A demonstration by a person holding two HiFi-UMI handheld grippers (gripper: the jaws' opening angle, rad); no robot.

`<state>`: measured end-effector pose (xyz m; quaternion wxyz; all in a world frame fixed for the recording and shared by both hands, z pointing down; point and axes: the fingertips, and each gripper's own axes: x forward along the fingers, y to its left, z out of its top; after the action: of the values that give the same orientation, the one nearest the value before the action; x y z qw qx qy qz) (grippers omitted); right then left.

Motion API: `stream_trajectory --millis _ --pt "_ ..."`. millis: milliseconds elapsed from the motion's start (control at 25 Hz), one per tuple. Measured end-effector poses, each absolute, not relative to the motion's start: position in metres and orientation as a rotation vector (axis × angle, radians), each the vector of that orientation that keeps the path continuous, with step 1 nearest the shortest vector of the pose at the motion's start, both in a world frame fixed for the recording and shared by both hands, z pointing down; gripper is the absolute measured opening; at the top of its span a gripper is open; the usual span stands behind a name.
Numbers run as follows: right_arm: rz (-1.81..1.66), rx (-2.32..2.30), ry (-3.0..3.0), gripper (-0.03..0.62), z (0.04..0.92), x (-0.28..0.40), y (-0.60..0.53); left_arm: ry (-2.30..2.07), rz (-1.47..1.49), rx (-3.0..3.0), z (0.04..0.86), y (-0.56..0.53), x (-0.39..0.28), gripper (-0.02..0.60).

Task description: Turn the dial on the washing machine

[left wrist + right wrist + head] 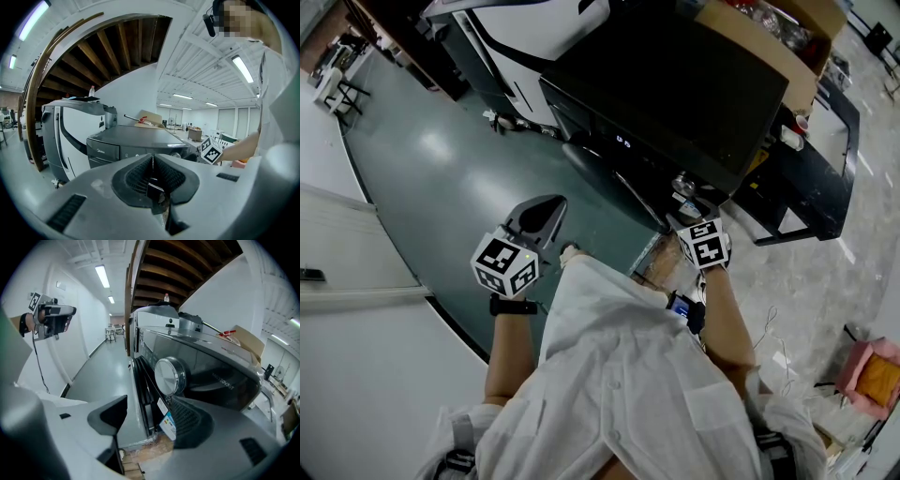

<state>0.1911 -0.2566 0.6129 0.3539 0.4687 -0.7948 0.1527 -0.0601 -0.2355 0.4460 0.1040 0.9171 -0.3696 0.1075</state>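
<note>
L claw jaws pressed together, held out front-left, R claw jaws wide apart, further fwd

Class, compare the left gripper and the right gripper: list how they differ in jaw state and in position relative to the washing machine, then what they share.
The left gripper has its jaws pressed together; the right gripper has them apart. The left gripper hangs back from the washing machine; the right gripper is close up to its dial, which sits just ahead of the jaws, ungripped. Both hold nothing.
</note>
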Motion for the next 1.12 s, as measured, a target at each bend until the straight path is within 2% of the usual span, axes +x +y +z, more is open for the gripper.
stream_trajectory --millis 80,160,240,440,760,920,1120 --pt "0.403 1.188 -2.057 0.293 0.617 0.187 -0.255 -1.088 0.316 2.705 0.446 -0.235 -0.06 0.017" --pt "0.404 1.135 -2.079 0.258 0.618 0.177 -0.252 -1.091 0.315 2.704 0.445 -0.234 -0.062 0.017" --pt "0.371 1.083 -2.113 0.261 0.613 0.161 -0.25 -1.1 0.314 2.701 0.444 -0.234 -0.064 0.017" --pt "0.156 1.167 -2.247 0.258 0.548 0.139 -0.273 -1.127 0.302 2.692 0.44 -0.234 -0.074 0.017" --pt "0.031 1.168 -2.063 0.262 0.562 0.173 -0.282 -1.108 0.304 2.698 0.443 -0.232 -0.071 0.017" --pt "0.139 1.212 -2.064 0.282 0.573 0.189 -0.267 -1.121 0.296 2.692 0.443 -0.235 -0.073 0.017" --pt "0.225 1.203 -2.085 0.267 0.582 0.188 -0.249 -1.095 0.304 2.704 0.446 -0.235 -0.065 0.017"
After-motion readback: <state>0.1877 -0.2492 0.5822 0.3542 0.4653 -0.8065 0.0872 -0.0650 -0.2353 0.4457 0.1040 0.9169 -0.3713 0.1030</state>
